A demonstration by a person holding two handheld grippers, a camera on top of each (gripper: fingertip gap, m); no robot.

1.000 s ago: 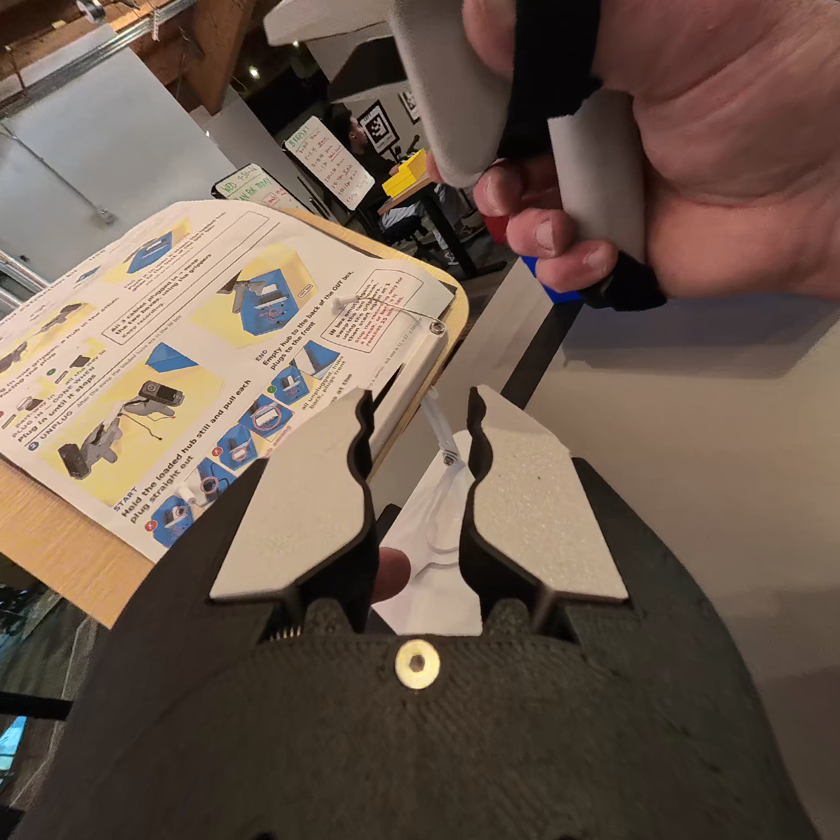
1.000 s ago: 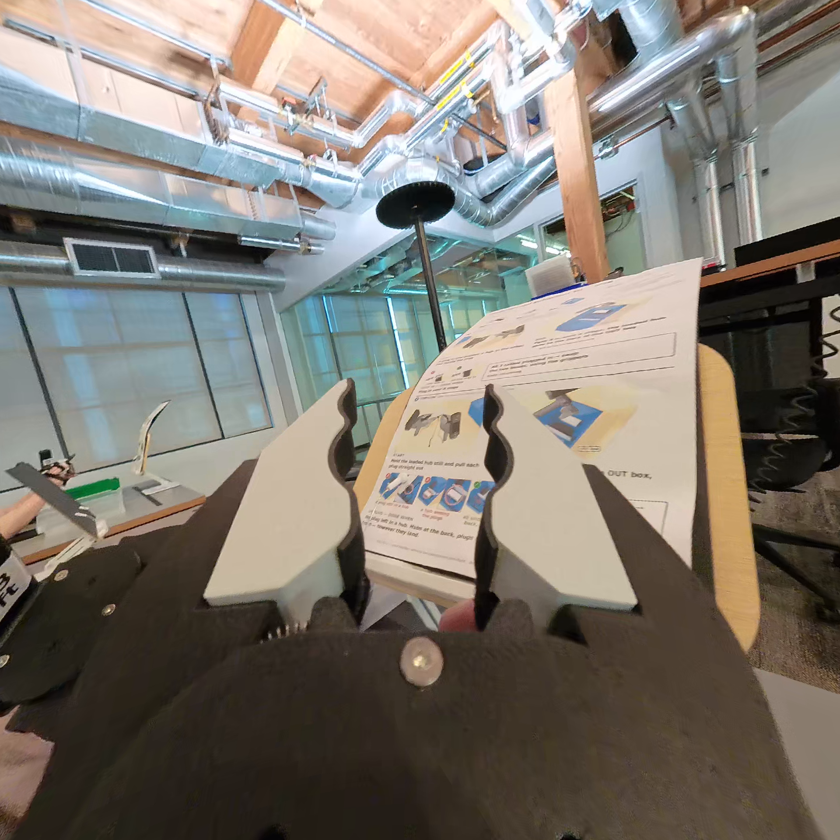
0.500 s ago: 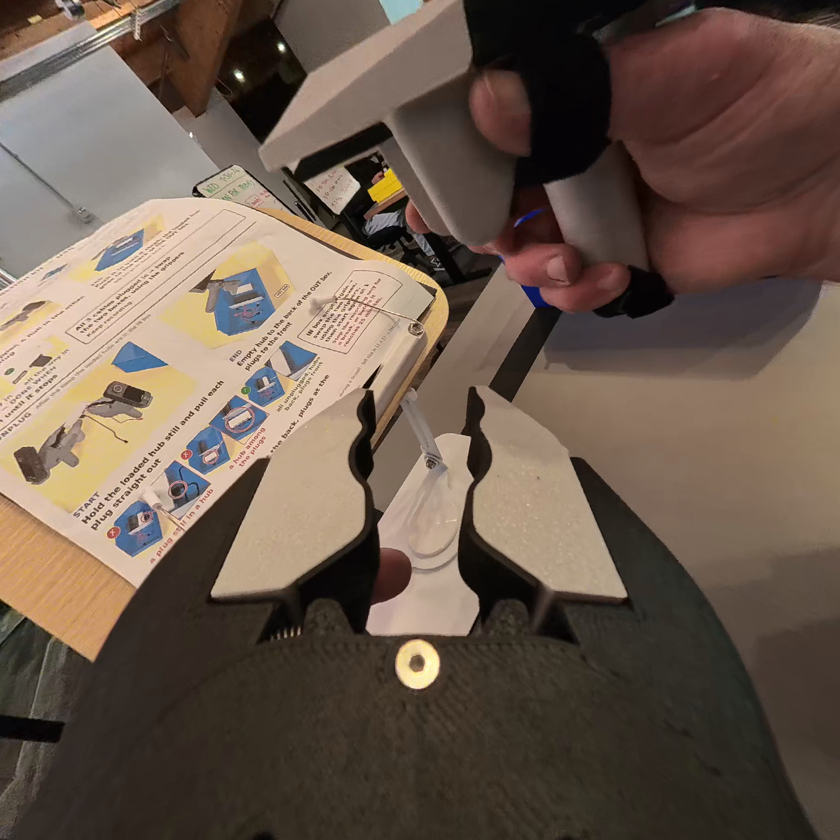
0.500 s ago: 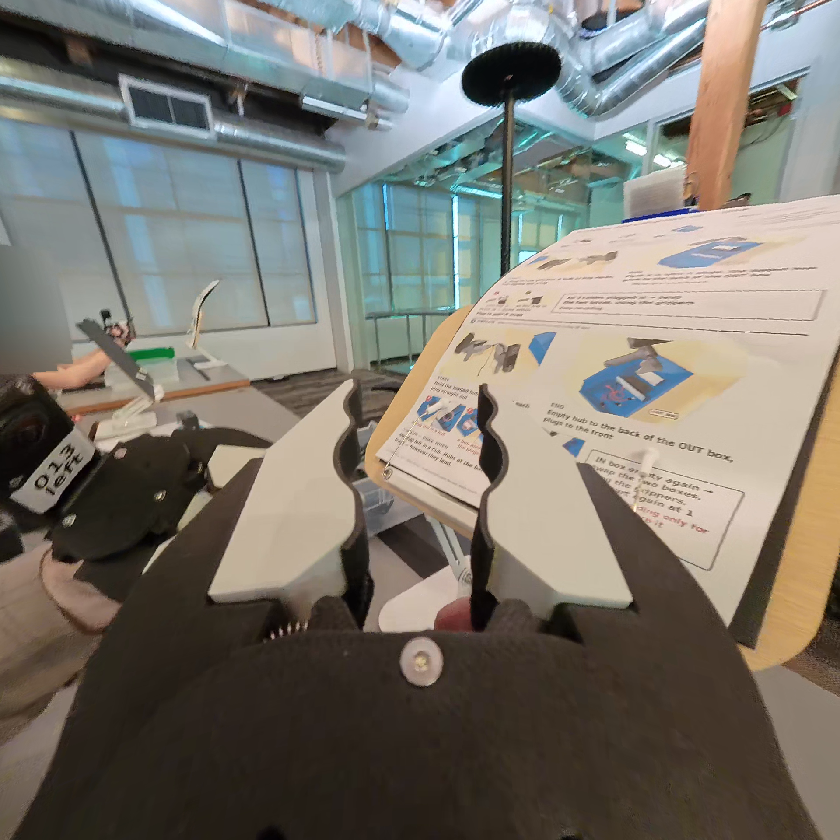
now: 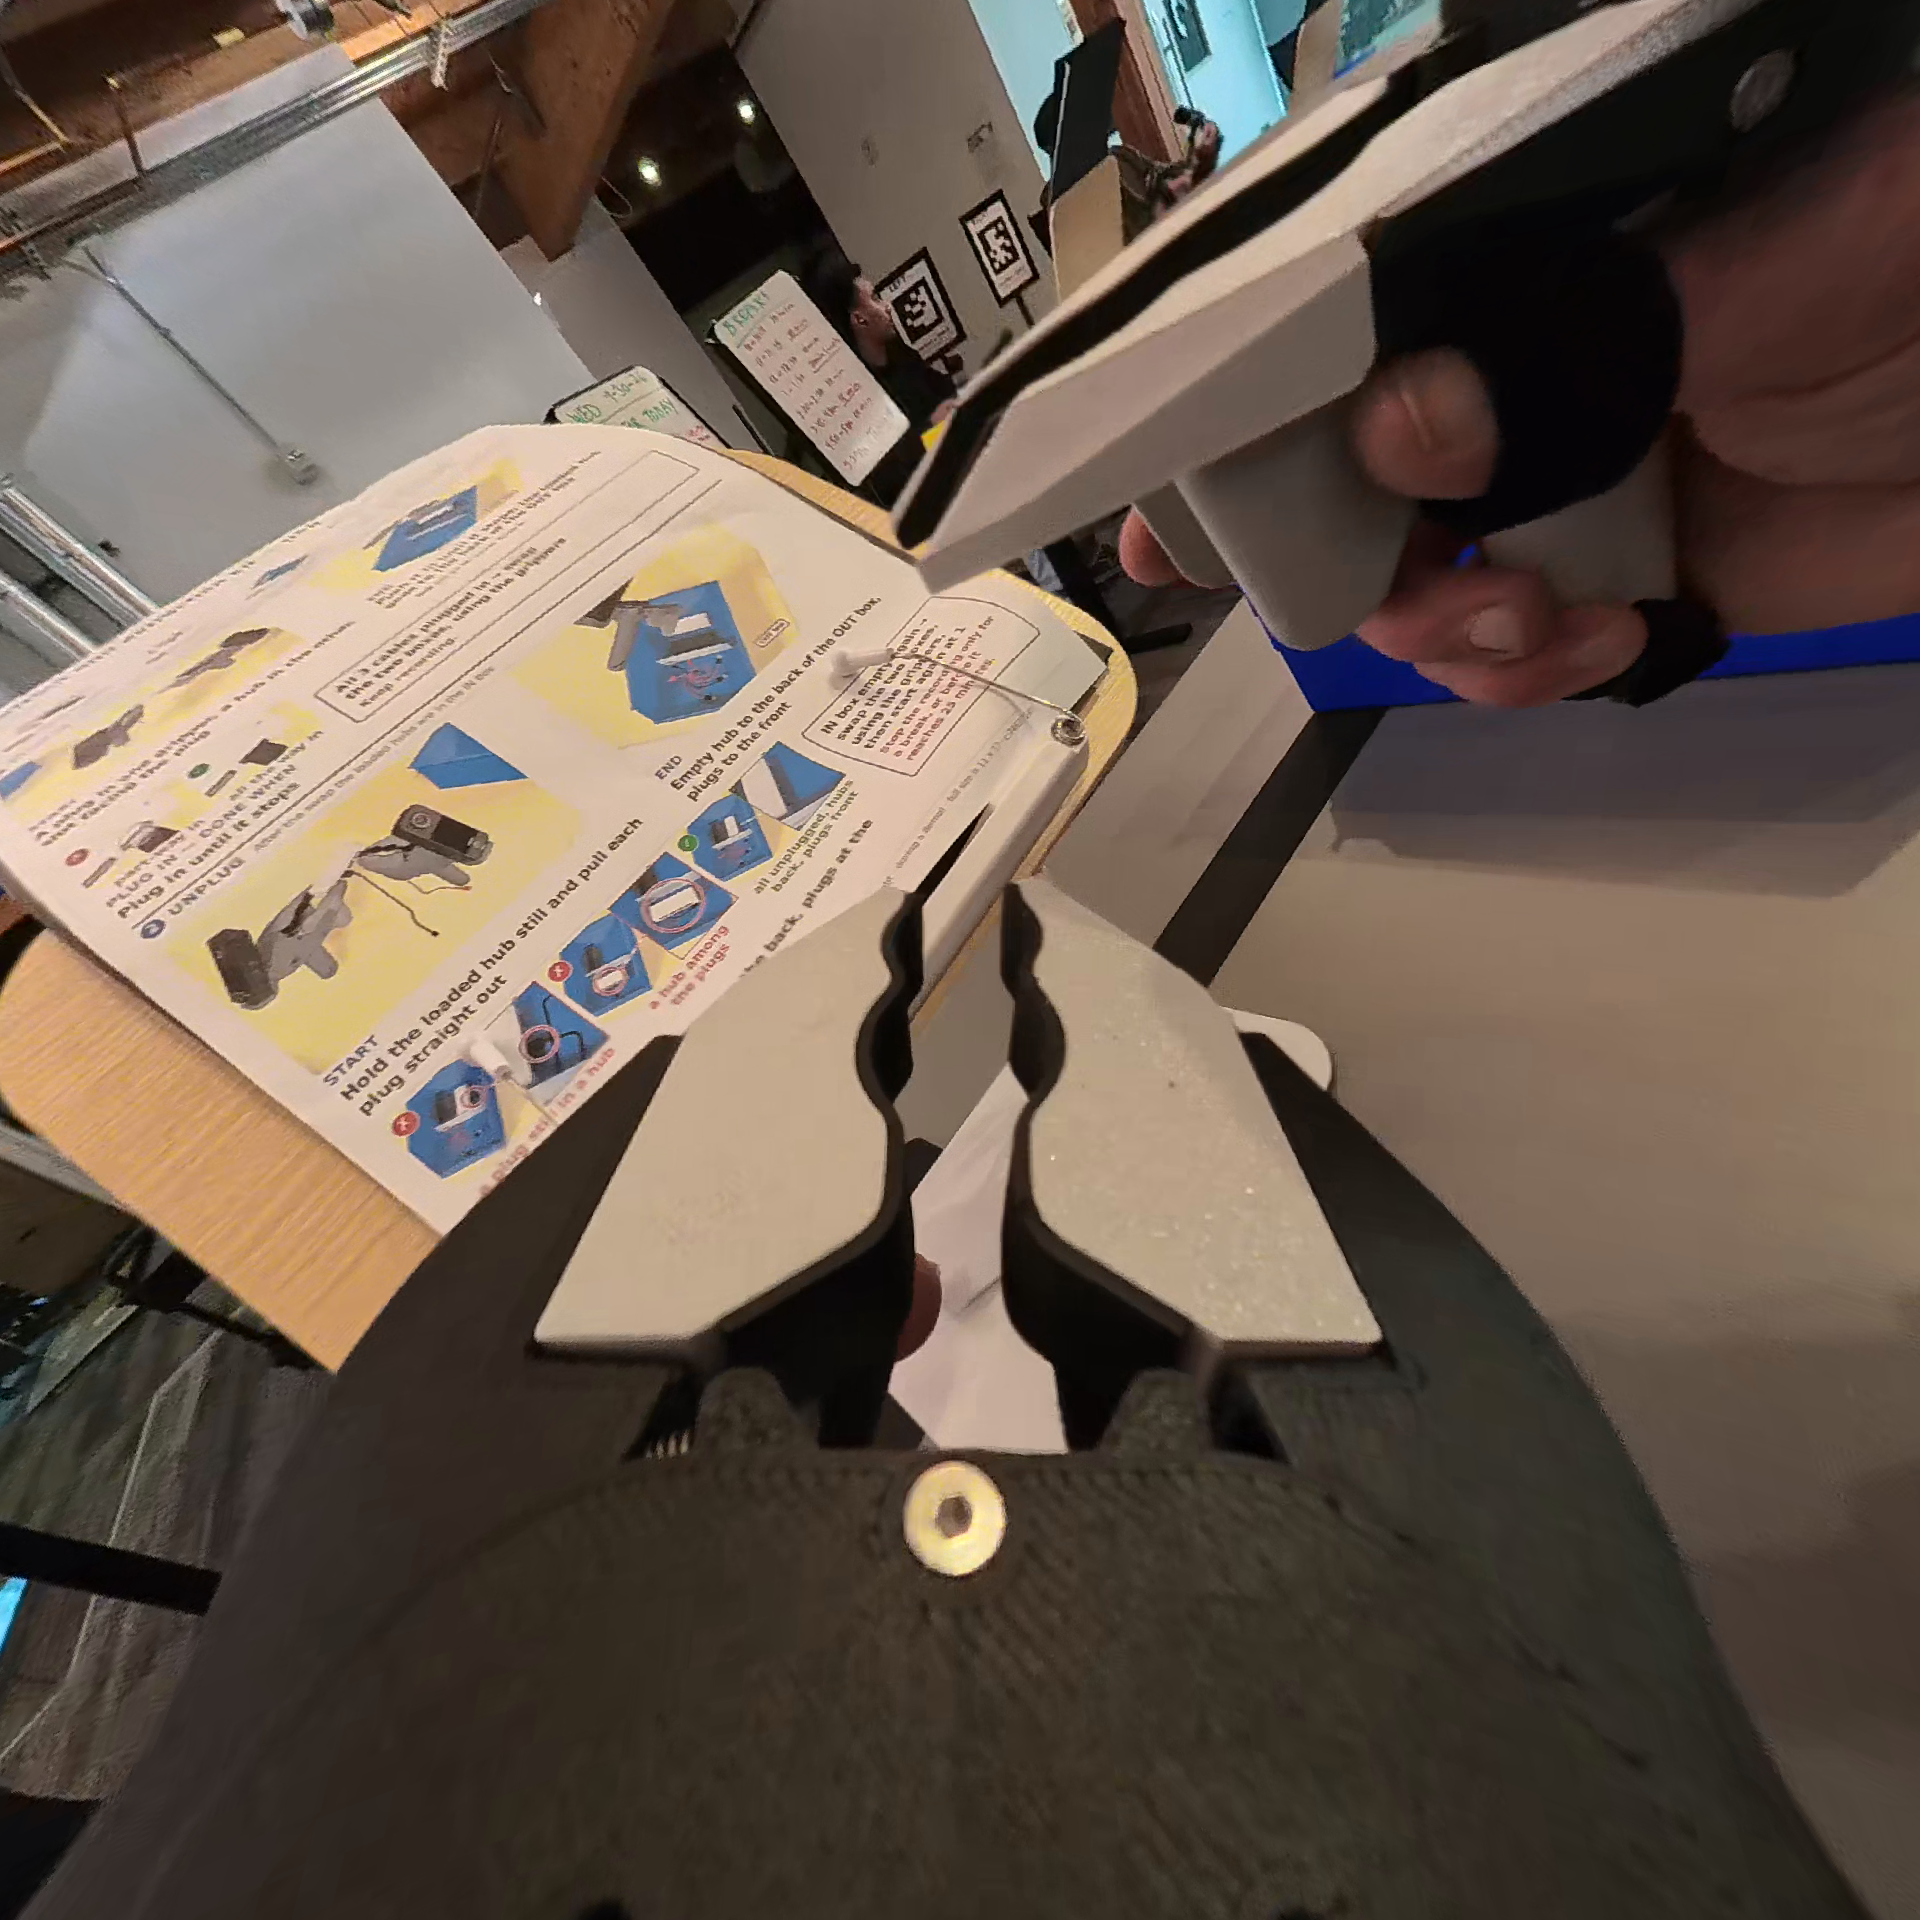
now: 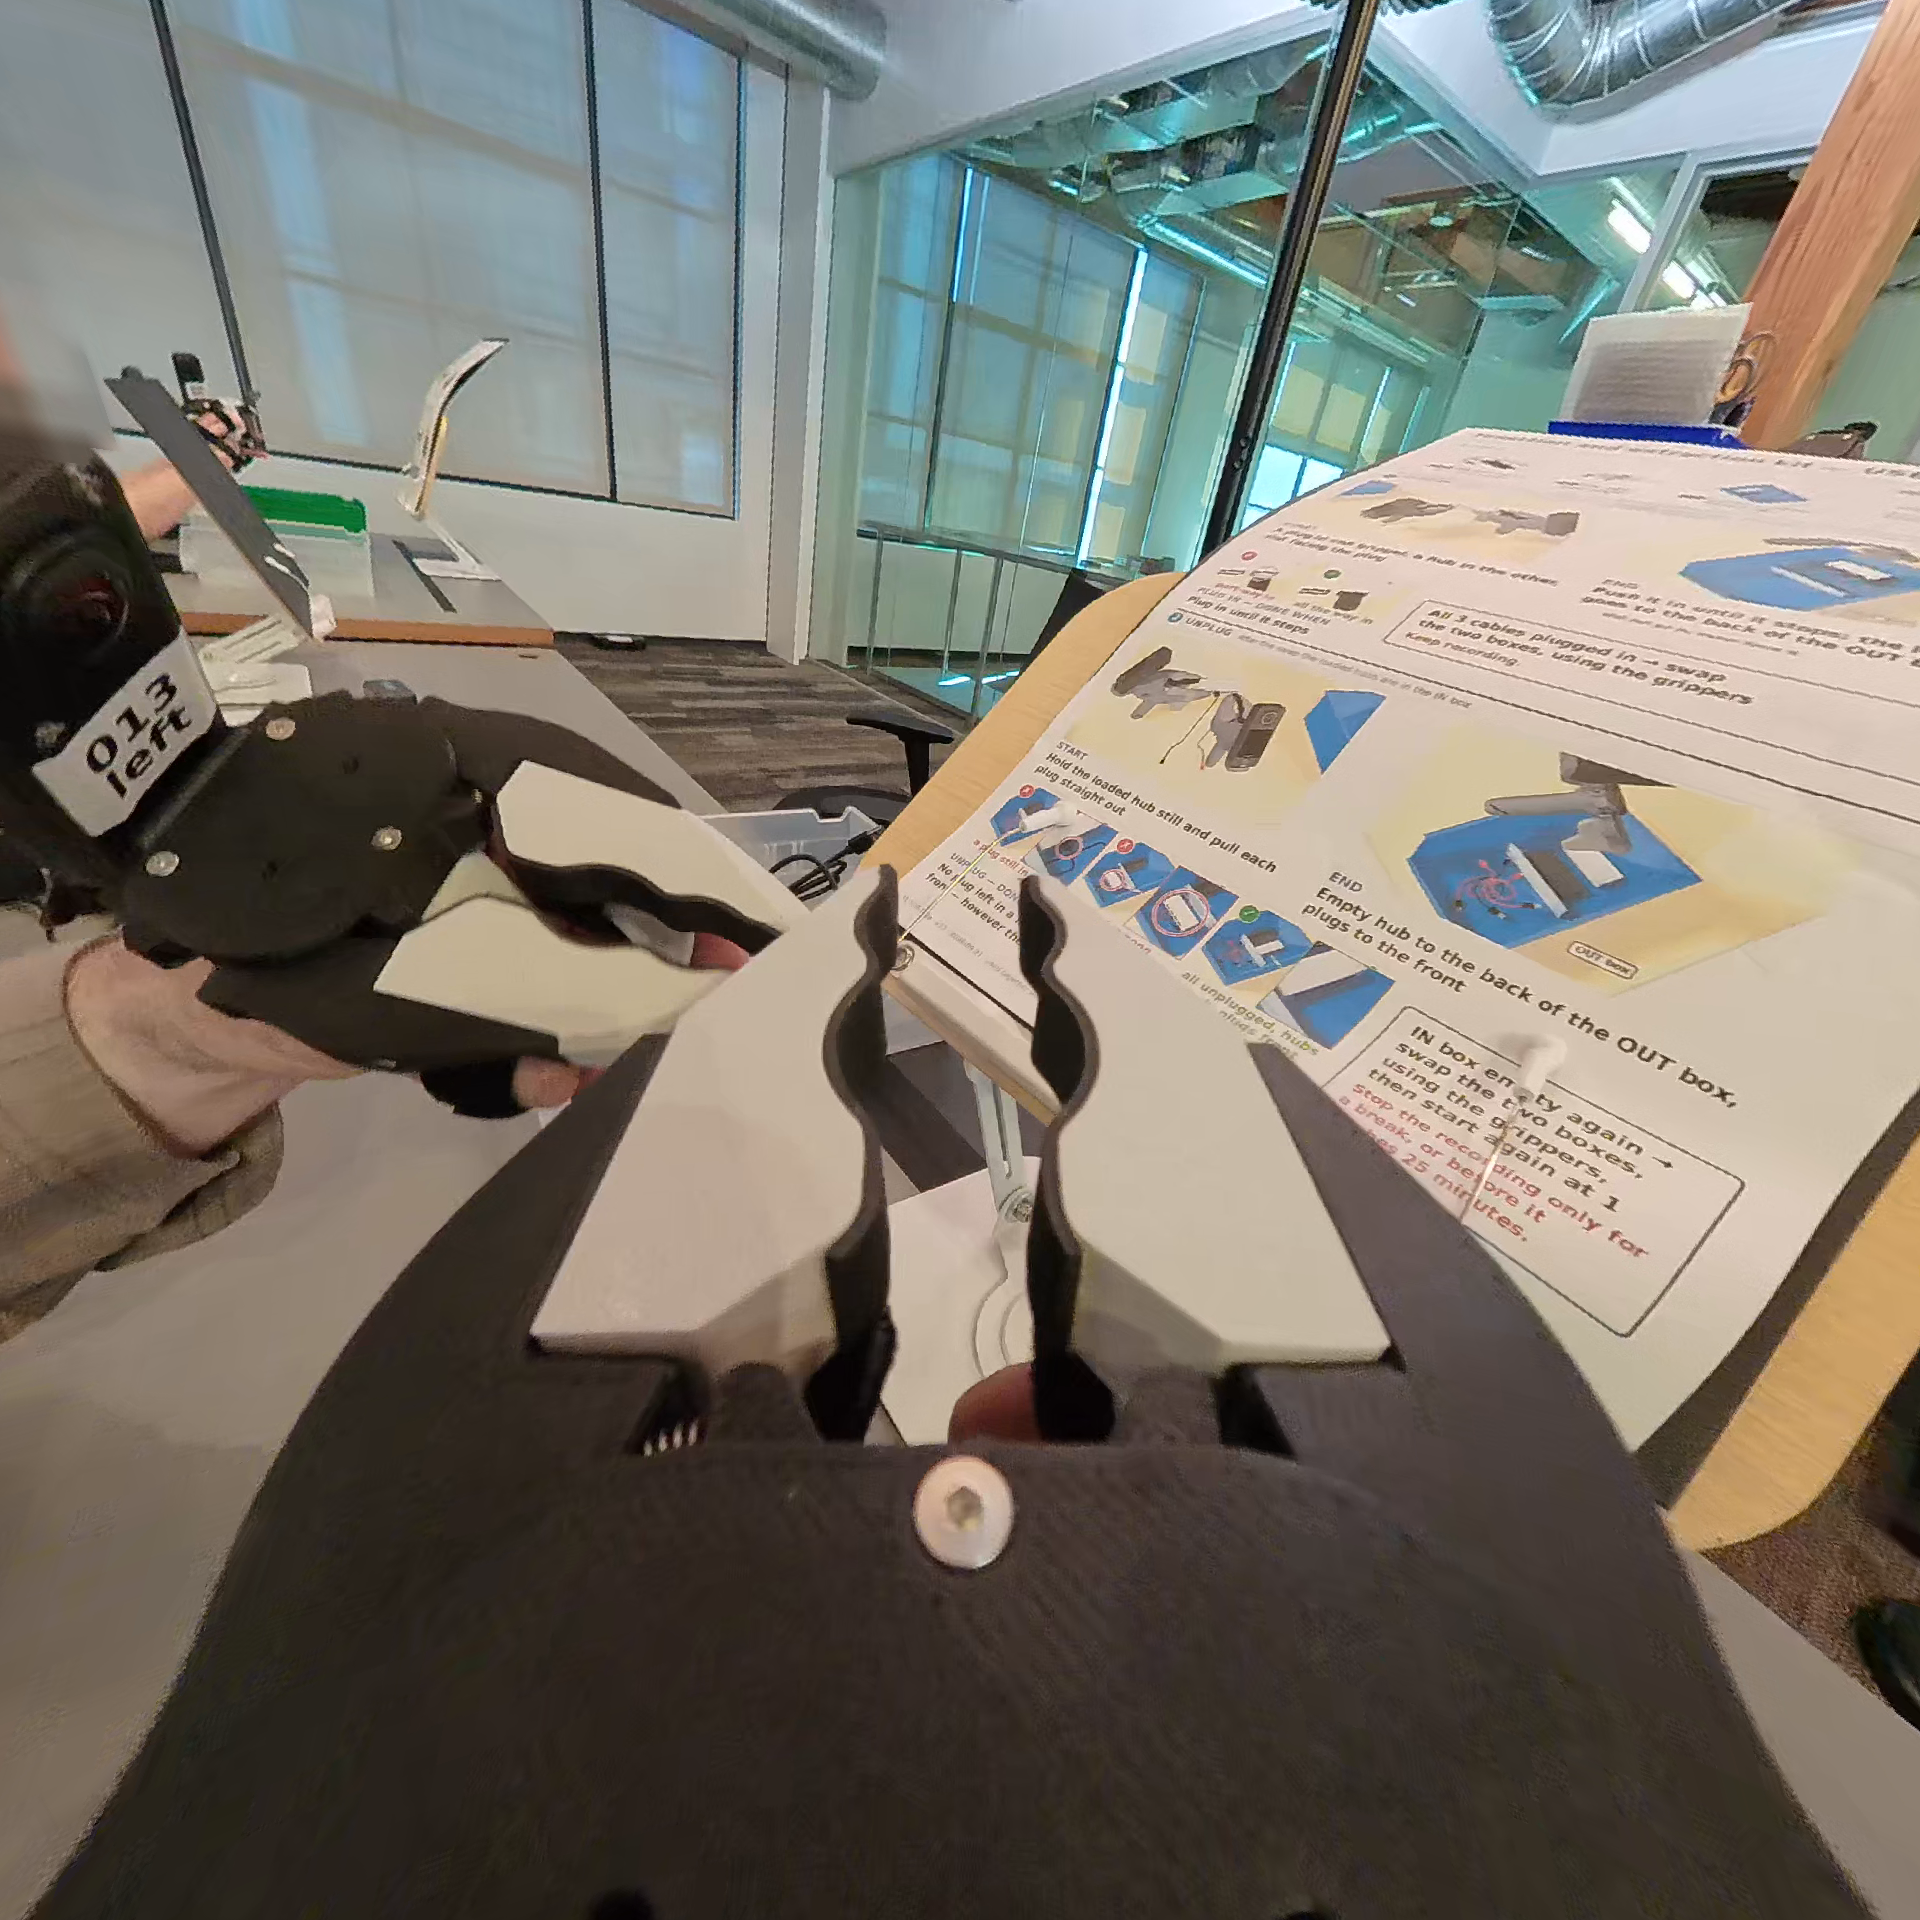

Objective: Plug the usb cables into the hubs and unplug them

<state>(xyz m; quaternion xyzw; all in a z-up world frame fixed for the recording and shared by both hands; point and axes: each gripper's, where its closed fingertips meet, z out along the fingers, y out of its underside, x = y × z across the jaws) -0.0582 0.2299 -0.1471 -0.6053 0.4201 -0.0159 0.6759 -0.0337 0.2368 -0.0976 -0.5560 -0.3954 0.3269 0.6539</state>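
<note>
No hub or plug is held. My left gripper is empty, its jaws a narrow gap apart, and points at the white stand base under the instruction board. It also shows in the right wrist view, at the left. My right gripper is empty with a slightly wider gap and points at the same stand foot. Its underside and the gloved hand that holds it show at the top right of the left wrist view. Black cables lie in a clear bin behind the left gripper.
A printed instruction sheet lies on a tilted wooden board; it also shows in the right wrist view. A blue box edge sits behind the right hand. The grey table top spreads to the right. Another person works far off. My hands' fingertips stand some 6 centimeters from each other.
Both grippers' jaws have narrowed. The right gripper has tilted down from the ceiling toward the table and board. The left gripper has come into the right wrist view.
</note>
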